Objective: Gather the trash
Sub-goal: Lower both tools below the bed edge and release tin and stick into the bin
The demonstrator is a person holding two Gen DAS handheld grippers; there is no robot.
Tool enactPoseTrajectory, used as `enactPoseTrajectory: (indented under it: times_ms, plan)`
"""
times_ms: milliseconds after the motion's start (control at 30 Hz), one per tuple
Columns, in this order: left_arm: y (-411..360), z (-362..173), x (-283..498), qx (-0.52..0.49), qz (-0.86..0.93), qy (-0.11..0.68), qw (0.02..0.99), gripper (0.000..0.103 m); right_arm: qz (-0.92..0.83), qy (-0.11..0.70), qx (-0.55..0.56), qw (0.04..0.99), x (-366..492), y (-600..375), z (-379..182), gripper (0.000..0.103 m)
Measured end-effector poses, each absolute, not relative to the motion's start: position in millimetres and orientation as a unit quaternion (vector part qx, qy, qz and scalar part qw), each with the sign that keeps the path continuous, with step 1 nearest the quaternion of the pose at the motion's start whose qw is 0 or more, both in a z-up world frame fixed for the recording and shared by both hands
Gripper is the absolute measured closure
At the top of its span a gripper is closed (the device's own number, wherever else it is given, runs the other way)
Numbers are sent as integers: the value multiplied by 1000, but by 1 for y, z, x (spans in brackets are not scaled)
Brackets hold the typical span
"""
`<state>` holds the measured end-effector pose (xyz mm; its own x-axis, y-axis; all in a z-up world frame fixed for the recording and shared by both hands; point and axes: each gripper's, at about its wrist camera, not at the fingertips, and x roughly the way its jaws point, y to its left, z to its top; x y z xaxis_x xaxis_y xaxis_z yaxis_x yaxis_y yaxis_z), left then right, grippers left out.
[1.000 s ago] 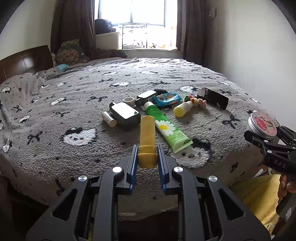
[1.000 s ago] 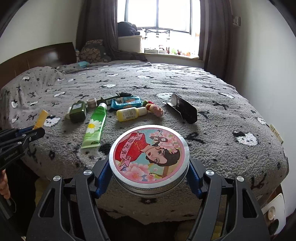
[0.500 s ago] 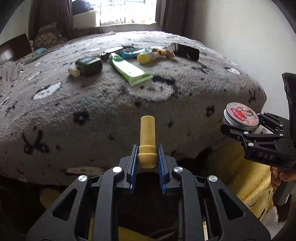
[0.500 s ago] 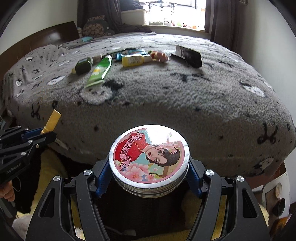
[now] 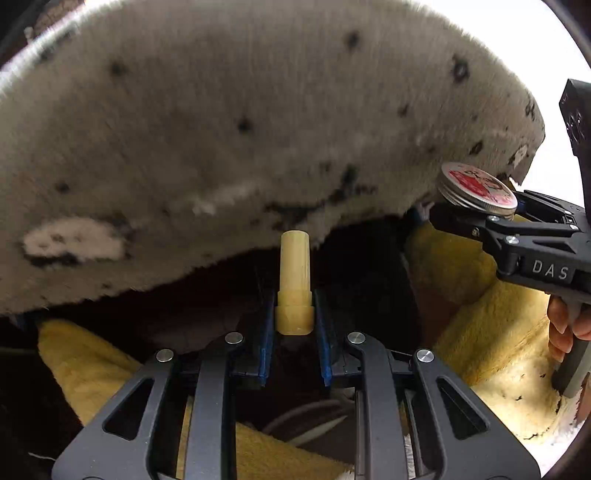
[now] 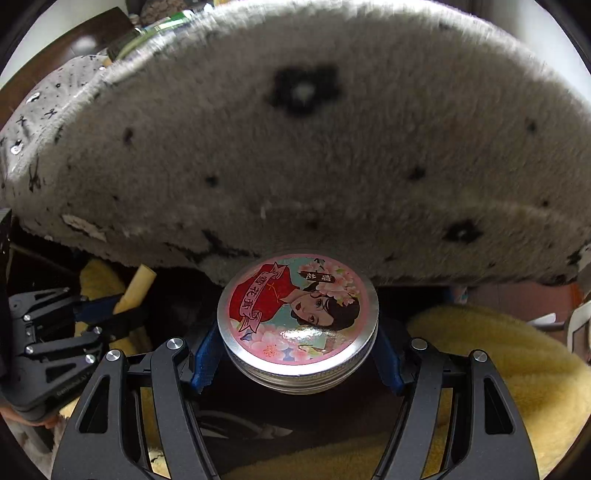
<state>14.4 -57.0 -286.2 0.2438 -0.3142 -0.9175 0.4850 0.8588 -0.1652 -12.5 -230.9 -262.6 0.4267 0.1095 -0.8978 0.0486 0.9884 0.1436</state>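
Both tools are dropping below the bed edge with their trash.
The left tool (image 5: 294,321) is gripping a yellow tube (image 5: 294,273), the right tool (image 6: 295,354) a round tin (image 6: 297,319); the bed (image 6: 295,147), earlier seen from above, is now looming overhead, suggesting a bin below, unseen.

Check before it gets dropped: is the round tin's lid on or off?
On. The picture lid sits flush atop the round tin, clamped at its sides by the right gripper. Its contents cannot be seen.

Blanket (image 6: 295,155) motion-blurred; green tube (image 6: 162,27) cut by top edge.
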Motion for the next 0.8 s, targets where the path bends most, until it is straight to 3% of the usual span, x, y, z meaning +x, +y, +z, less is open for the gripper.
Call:
enactPoseTrajectory:
  times_ms: [567, 633, 800]
  plan:
    - [-72, -345, 26, 69, -267, 624, 731, 84, 40, 607, 87, 789, -1, -218, -313, 33]
    - [-70, -346, 26, 67, -265, 625, 732, 72, 39, 608, 87, 788, -1, -217, -313, 33]
    - [-60, -338, 26, 65, -262, 617, 739, 65, 30, 604, 91, 791, 3, -222, -306, 26]
